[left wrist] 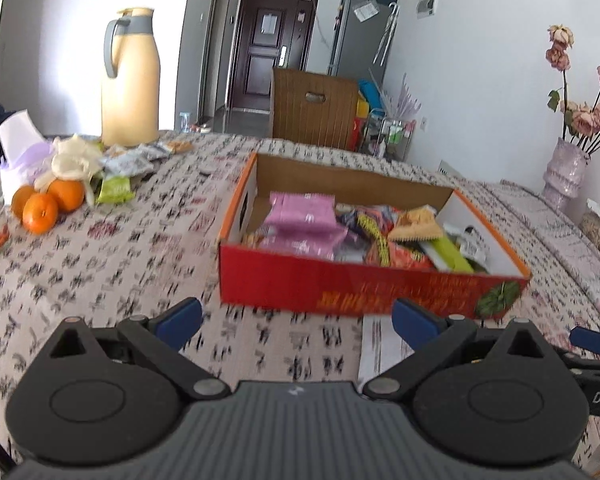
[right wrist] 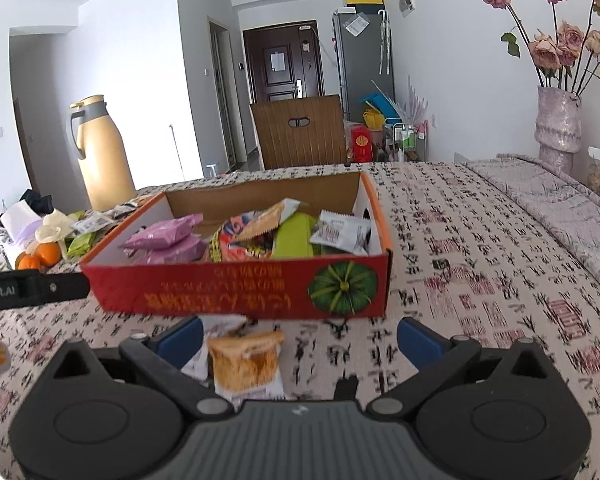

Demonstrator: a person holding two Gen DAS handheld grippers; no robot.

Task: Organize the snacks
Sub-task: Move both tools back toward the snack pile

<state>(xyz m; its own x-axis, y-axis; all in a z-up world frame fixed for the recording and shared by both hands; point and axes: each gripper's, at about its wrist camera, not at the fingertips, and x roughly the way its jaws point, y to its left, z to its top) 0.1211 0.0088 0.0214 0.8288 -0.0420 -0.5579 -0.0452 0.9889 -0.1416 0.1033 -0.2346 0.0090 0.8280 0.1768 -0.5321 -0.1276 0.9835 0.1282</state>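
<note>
3 oranges (left wrist: 44, 204), 1 box (left wrist: 364, 284), 2 pink packs (left wrist: 304, 210), both hand-held grippers wide apart.

Bright daylight from the overexposed left side — motion blur low down, fisheye bending and dark corners.

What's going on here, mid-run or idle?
Mid-run. A person with two handheld grippers is sorting snacks into the red box on the table. The box already holds several packets. The right gripper is open over a biscuit packet lying just in front of the box, not grasped. The left gripper is open and empty. More snacks wait beside the oranges.
</note>
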